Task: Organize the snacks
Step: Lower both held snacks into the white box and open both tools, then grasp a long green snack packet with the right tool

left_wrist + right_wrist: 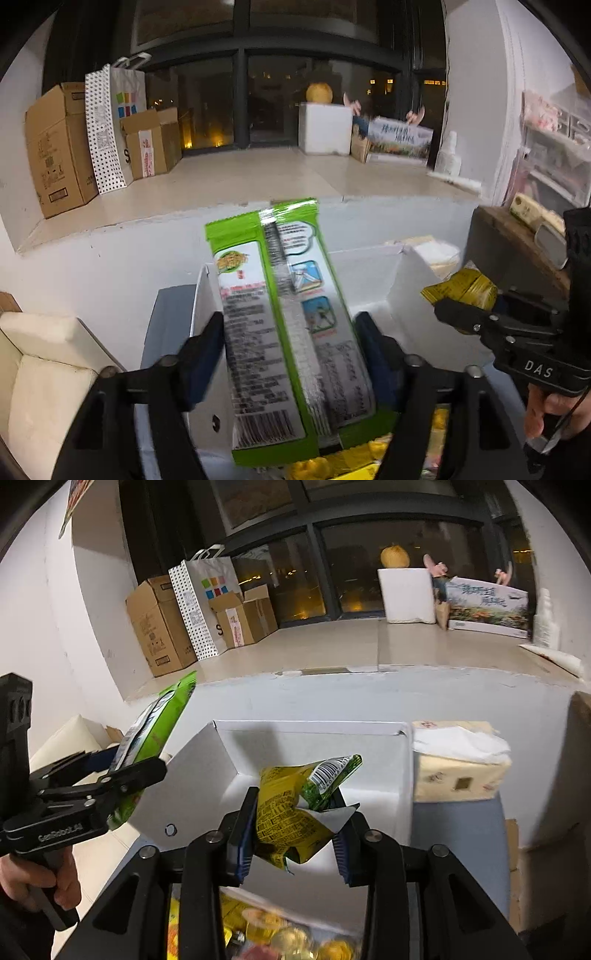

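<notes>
My left gripper [290, 339] is shut on a long green and silver snack packet [280, 317], held up over the open white box [373, 266]. It also shows at the left of the right wrist view [155, 731]. My right gripper [295, 830] is shut on a crumpled yellow and green snack packet [291, 812], held above the white box [317, 738]. That packet and the right gripper [439, 302] show at the right of the left wrist view. A pile of yellow snacks [280, 938] lies below the grippers.
A tissue pack [458, 768] sits right of the box on a grey surface [458, 834]. A raised window ledge [369, 646] behind holds cardboard boxes [159, 627], a paper bag [203, 598] and a white foam box [406, 594]. A cream cushion [44, 369] lies at the left.
</notes>
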Demonstrator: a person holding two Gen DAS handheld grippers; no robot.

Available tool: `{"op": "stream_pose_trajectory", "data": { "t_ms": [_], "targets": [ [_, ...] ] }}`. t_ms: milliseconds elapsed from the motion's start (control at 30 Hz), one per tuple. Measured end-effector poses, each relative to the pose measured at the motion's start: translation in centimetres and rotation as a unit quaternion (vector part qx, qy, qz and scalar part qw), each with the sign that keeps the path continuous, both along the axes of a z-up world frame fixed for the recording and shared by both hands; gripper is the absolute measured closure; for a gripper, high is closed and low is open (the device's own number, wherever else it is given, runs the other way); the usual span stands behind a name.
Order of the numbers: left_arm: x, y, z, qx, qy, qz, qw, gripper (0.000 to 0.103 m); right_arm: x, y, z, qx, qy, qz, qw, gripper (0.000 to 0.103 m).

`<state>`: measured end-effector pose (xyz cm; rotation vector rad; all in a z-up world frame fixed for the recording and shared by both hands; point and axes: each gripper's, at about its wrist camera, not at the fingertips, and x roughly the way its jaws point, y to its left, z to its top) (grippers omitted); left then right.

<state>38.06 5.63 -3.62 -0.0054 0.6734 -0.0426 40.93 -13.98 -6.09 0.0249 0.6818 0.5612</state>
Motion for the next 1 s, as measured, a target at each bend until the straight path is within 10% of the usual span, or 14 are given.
{"op": "stream_pose_trajectory", "data": {
  "t_ms": [67,133,533,1000],
  "targets": [
    [0.5,0.0,-0.6,0.006,0.011,-0.002,0.9999,0.004,0.3,0.0,-0.1,-0.009,-0.003,-0.016,1.000,0.008],
    [0.4,0.0,-1.2,0.013,0.006,0.001,0.9999,0.000,0.1,-0.5,-0.1,0.007,-0.010,-0.017,1.000,0.000],
    [-2.2,0.3,-2.4,0.002,0.023,0.009,0.9997,0.000,-2.4,-1.8,0.6,0.018,0.012,-0.031,0.999,0.000],
    [-19.8,-0.5,-5.6,-0.049,0.013,0.013,0.9986,0.000,-17.9,-4.4,-5.3,0.004,0.053,-0.115,0.992,0.000]
  ]
}}
